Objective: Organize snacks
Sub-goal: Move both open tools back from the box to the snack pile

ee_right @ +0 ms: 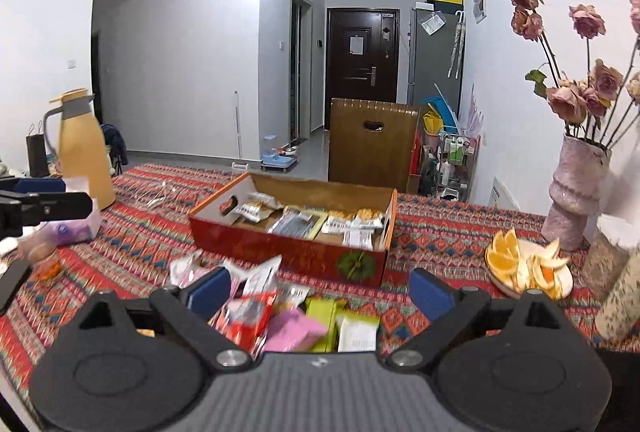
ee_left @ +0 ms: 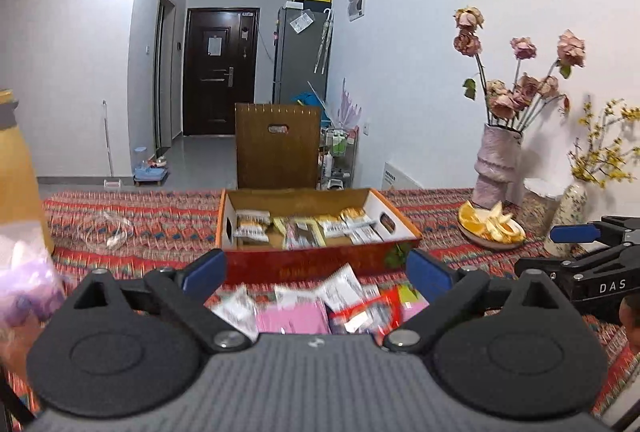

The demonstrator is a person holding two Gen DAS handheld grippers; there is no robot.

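A shallow red cardboard box [ee_left: 320, 260] [ee_right: 288, 252] stands on the patterned tablecloth, with several wrapped snack packets [ee_left: 308, 226] [ee_right: 304, 220] laid in rows inside. In front of it lies a loose pile of snack packets [ee_left: 316, 304] [ee_right: 288, 316], pink, white, red and green. My left gripper [ee_left: 316, 268] is open above the pile, nothing between its blue pads. My right gripper [ee_right: 320, 290] is open too, over the same pile, and holds nothing. Its arm shows at the right edge of the left wrist view, and the left gripper's arm at the left edge of the right wrist view.
A plate of orange slices [ee_left: 490, 226] [ee_right: 528, 268], a pink vase of dried roses [ee_left: 496, 164] [ee_right: 576, 192] and a speckled vase [ee_left: 570, 208] stand on the right. On the left are a yellow thermos jug [ee_right: 84, 148], a tissue pack [ee_right: 74, 228] and clear plastic [ee_left: 106, 228]. A wooden chair back [ee_left: 276, 146] stands behind the table.
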